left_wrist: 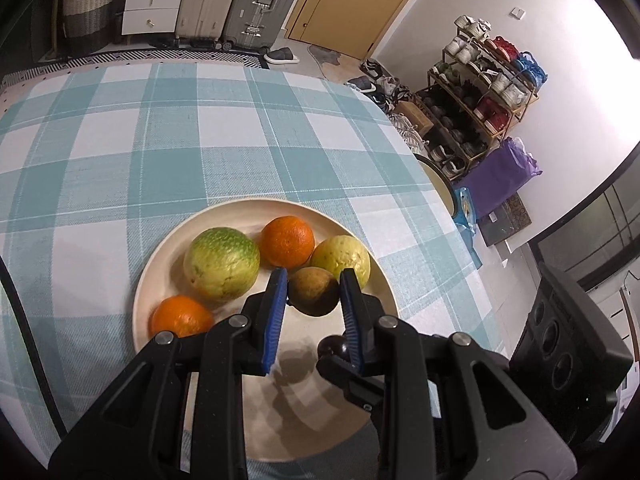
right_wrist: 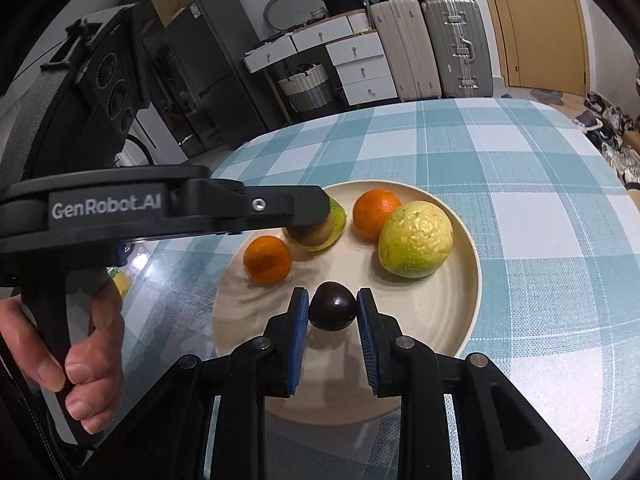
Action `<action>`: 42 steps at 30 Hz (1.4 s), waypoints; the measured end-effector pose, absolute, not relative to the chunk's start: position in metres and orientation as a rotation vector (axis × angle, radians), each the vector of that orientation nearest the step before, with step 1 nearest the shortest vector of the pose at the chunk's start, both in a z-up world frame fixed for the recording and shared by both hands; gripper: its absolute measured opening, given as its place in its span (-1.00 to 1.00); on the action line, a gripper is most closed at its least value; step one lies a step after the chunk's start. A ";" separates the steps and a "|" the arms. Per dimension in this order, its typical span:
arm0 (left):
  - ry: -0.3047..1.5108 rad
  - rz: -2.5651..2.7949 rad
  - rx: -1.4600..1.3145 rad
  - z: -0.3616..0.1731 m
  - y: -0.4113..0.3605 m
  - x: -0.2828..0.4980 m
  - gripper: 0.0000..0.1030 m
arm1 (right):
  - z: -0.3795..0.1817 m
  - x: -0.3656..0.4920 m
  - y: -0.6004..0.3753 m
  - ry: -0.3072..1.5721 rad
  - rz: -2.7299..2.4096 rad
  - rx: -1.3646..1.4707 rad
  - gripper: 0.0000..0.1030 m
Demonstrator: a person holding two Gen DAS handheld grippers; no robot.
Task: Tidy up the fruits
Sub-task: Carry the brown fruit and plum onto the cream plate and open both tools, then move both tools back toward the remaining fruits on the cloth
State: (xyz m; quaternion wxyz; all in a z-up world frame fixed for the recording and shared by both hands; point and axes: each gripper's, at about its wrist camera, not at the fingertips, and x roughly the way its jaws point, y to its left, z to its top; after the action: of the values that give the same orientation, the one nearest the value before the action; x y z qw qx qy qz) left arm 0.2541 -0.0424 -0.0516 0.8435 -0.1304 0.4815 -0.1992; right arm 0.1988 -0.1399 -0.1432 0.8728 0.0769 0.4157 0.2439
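A cream plate [left_wrist: 160, 280] [right_wrist: 460, 312] on the checked tablecloth holds two oranges [left_wrist: 287, 241] [left_wrist: 181, 317], two yellow-green citrus fruits [left_wrist: 221, 264] [left_wrist: 341, 259], a brown kiwi-like fruit [left_wrist: 314, 291] and a dark plum [right_wrist: 333, 311]. My left gripper [left_wrist: 314, 282] has the brown fruit between its blue pads, touching or nearly touching it. My right gripper [right_wrist: 333, 306] is shut on the dark plum, just above the plate. The left gripper [right_wrist: 316, 208] crosses the right wrist view and hides part of one green fruit.
The table's right edge [left_wrist: 432, 184] drops off toward a shoe rack [left_wrist: 472, 100] and a purple bag [left_wrist: 500, 176]. Suitcases [right_wrist: 436, 48] and drawers [right_wrist: 360, 68] stand beyond the far edge. A hand [right_wrist: 88, 360] holds the left gripper's handle.
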 end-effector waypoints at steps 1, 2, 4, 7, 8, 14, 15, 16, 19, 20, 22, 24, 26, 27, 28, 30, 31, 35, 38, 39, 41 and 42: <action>1.021 -0.416 -0.273 -0.053 -0.044 0.257 -0.53 | -0.144 0.200 -0.141 0.872 0.510 0.166 -0.51; 1.024 -0.417 -0.273 -0.055 -0.045 0.259 -0.53 | -0.145 0.201 -0.141 0.872 0.509 0.172 -0.51; 1.030 -0.418 -0.274 -0.058 -0.048 0.263 -0.53 | -0.146 0.203 -0.140 0.870 0.509 0.175 -0.51; 1.037 -0.418 -0.280 -0.062 -0.050 0.267 -0.53 | -0.148 0.206 -0.138 0.868 0.501 0.179 -0.49; 1.040 -0.416 -0.284 -0.063 -0.050 0.268 -0.53 | -0.149 0.207 -0.137 0.871 0.495 0.178 -0.46; 1.032 -0.426 -0.318 -0.058 -0.045 0.267 -0.49 | -0.141 0.202 -0.142 0.817 0.488 0.203 0.04; 1.033 -0.426 -0.321 -0.058 -0.044 0.266 -0.48 | -0.139 0.200 -0.143 0.810 0.485 0.202 0.08; 1.031 -0.424 -0.323 -0.056 -0.043 0.265 -0.48 | -0.138 0.198 -0.145 0.804 0.489 0.207 0.15; 1.029 -0.412 -0.329 -0.053 -0.038 0.259 -0.36 | -0.136 0.193 -0.149 0.796 0.485 0.207 0.25; 1.027 -0.410 -0.334 -0.051 -0.036 0.255 -0.30 | -0.136 0.191 -0.150 0.794 0.479 0.202 0.25; 1.024 -0.408 -0.332 -0.048 -0.034 0.249 -0.28 | -0.136 0.186 -0.153 0.794 0.470 0.197 0.25; 1.020 -0.402 -0.323 -0.045 -0.032 0.242 -0.28 | -0.137 0.182 -0.157 0.797 0.459 0.199 0.25; 1.018 -0.395 -0.320 -0.043 -0.029 0.234 -0.25 | -0.137 0.177 -0.161 0.801 0.444 0.199 0.26; 1.015 -0.393 -0.320 -0.041 -0.028 0.230 -0.22 | -0.137 0.175 -0.163 0.802 0.437 0.198 0.26; 1.012 -0.388 -0.319 -0.040 -0.026 0.225 -0.20 | -0.137 0.173 -0.164 0.802 0.432 0.197 0.26; 1.007 -0.383 -0.321 -0.038 -0.024 0.217 -0.16 | -0.136 0.168 -0.167 0.800 0.423 0.196 0.28; 1.006 -0.380 -0.320 -0.037 -0.022 0.211 -0.16 | -0.135 0.165 -0.169 0.798 0.420 0.194 0.33; 0.995 -0.360 -0.302 -0.035 -0.019 0.194 -0.14 | -0.129 0.155 -0.175 0.775 0.406 0.191 0.42; 0.990 -0.331 -0.277 -0.035 -0.017 0.182 -0.14 | -0.124 0.148 -0.178 0.760 0.404 0.189 0.50; 0.985 -0.317 -0.269 -0.035 -0.017 0.177 -0.14 | -0.123 0.146 -0.178 0.757 0.407 0.188 0.57; 0.972 -0.295 -0.264 -0.035 -0.015 0.167 -0.14 | -0.120 0.141 -0.179 0.746 0.408 0.179 0.66; 0.970 -0.289 -0.262 -0.035 -0.015 0.164 -0.13 | -0.119 0.138 -0.178 0.742 0.408 0.175 0.67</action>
State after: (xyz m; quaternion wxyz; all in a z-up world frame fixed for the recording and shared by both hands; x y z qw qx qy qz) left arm 0.1639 -0.0147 -0.0348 0.8666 -0.1249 0.4630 -0.1379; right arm 0.1382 -0.1776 -0.1188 0.9079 0.0850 0.3595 0.1978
